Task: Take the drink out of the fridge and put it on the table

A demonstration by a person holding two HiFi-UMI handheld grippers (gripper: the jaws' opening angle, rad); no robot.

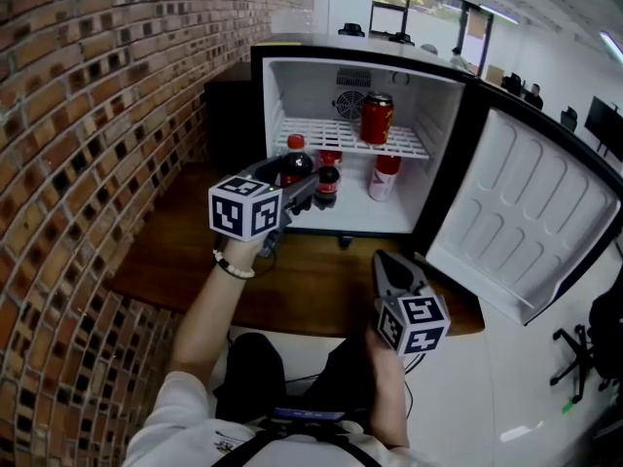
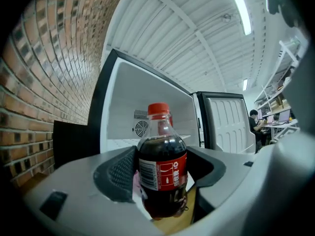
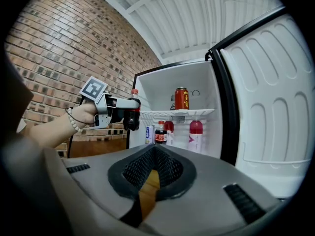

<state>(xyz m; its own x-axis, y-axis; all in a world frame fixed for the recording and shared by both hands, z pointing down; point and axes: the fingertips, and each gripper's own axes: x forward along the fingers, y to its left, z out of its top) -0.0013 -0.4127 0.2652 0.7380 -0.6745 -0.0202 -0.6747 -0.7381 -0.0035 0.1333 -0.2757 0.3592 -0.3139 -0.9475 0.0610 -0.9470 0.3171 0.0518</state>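
From the head view, the left gripper (image 1: 302,178) is out in front of the open fridge (image 1: 443,144), above the wooden table (image 1: 321,280), and it has the cola bottle (image 1: 294,163). Only the red cap and a bit of dark shoulder show there, as the gripper and its marker cube cover the rest. The right gripper (image 1: 389,266) sits low over the table's near edge, apart from everything. A red can (image 1: 377,118) stands on the wire shelf inside. In the left gripper view the bottle stands upright and fills the middle. It has a red cap, nearly black drink and a red label with a barcode strip. The jaws stand wide with a ribbed pad (image 2: 120,173) pressed to each side of it, and its base is cut off behind the gripper body. The bottle blocks much of the fridge interior. In the right gripper view the jaws are closed with nothing between them, and only a sliver of table shows through. The held bottle is small and dark here, outside the fridge by the brick wall (image 3: 64,48), and its label can't be read.
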